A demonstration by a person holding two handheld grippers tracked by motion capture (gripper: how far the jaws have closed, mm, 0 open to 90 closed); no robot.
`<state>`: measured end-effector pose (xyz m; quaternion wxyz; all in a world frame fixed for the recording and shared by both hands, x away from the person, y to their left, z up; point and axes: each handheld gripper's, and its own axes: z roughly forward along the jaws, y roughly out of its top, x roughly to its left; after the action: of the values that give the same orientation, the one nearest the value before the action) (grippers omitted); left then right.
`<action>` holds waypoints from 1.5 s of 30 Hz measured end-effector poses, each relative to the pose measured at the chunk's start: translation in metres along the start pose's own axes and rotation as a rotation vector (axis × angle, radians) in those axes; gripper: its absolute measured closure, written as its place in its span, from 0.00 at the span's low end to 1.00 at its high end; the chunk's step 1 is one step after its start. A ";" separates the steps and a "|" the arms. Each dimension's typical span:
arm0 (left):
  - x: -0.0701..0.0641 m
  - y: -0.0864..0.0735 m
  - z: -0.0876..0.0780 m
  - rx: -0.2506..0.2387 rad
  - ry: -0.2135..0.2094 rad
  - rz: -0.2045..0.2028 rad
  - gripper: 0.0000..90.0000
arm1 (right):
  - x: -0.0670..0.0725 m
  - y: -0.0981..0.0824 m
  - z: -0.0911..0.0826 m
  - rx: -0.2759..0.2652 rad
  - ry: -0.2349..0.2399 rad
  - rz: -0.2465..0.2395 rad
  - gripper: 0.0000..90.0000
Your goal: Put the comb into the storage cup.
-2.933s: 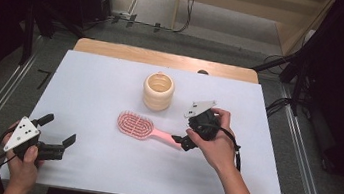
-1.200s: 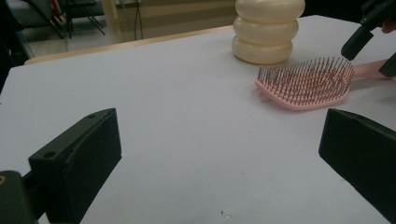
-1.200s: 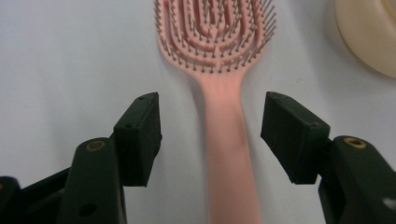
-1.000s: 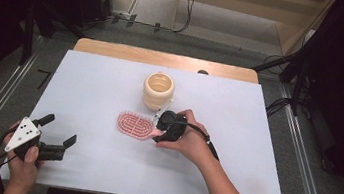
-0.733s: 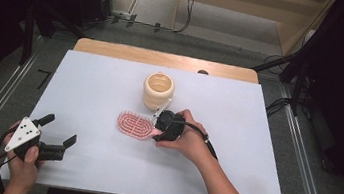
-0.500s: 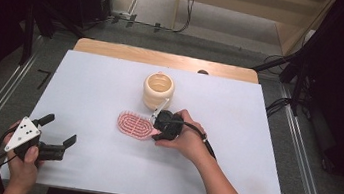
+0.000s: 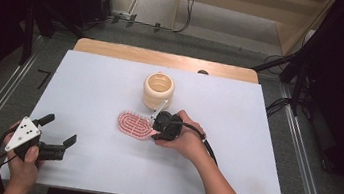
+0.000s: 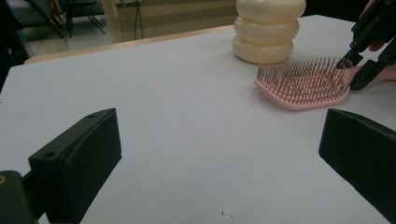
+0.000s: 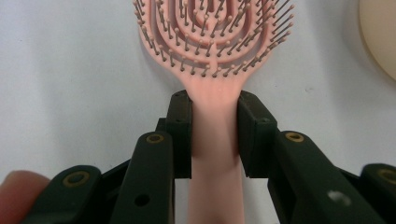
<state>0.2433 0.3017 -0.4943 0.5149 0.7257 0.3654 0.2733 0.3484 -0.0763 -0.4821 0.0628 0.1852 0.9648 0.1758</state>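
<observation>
Starting at the near left corner of the white table (image 7: 85, 85): the left gripper (image 7: 61, 139) just sits there above the tabletop, jaws spread wide with nothing between them, so it's basically on standby. Moving right, around the middle of the table, there's the pink hairbrush (image 7: 135, 125) lying bristles up, with the cream ribbed cup (image 7: 158, 90) standing just beyond it on the far side, close but not touching as far as I can tell. Then the right gripper (image 9: 214, 135) comes in from the right, and its jaws have just been closing onto the handle of the brush, right where it narrows below the bristle head. In the right gripper view both pads sit flat against the sides of the handle, so I'd call that a proper clamp and not just a hover. My two cents on doing this bit well: the grip is up near the head rather than out at the tail, which seems good since the heavy end shouldn't droop much. I'd lift straight up first and keep the wrist level so the smooth handle doesn't twist between the pads. Also mind that cup, since any swing toward the far side could clip it.
</observation>
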 end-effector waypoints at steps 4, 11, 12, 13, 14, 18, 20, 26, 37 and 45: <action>0.000 0.000 0.000 0.000 0.000 -0.001 0.00 | 0.000 -0.002 0.000 -0.019 0.003 0.000 0.75; 0.000 0.000 0.000 0.001 -0.001 0.002 0.00 | 0.001 -0.008 -0.002 -0.084 -0.020 0.011 0.75; 0.000 0.000 0.000 0.001 -0.001 0.002 0.00 | 0.001 -0.008 -0.002 -0.084 -0.020 0.011 0.75; 0.000 0.000 0.000 0.001 -0.001 0.002 0.00 | 0.002 -0.009 -0.003 -0.089 -0.021 0.021 0.75; 0.000 0.000 0.000 0.001 -0.001 0.002 0.00 | 0.001 -0.012 -0.005 -0.117 -0.028 0.030 0.75; 0.000 0.000 0.000 0.002 0.000 0.003 0.00 | 0.002 -0.015 -0.007 -0.157 -0.029 0.041 0.75; 0.000 0.000 0.000 0.001 0.001 0.003 0.00 | 0.003 -0.017 -0.009 -0.178 -0.030 0.038 0.75; 0.000 0.000 0.000 0.003 0.001 0.004 0.00 | 0.007 -0.021 -0.014 -0.227 -0.027 0.046 0.75; -0.001 0.000 0.000 0.003 0.004 0.006 0.00 | 0.009 -0.030 -0.025 -0.334 -0.032 0.083 0.75; -0.001 0.000 0.000 0.002 0.006 0.005 0.00 | 0.013 -0.038 -0.030 -0.402 -0.019 0.107 0.75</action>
<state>0.2432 0.3008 -0.4945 0.5123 0.7264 0.3653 0.2765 0.3181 -0.1135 -0.4690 0.0982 0.2217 0.8984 0.3662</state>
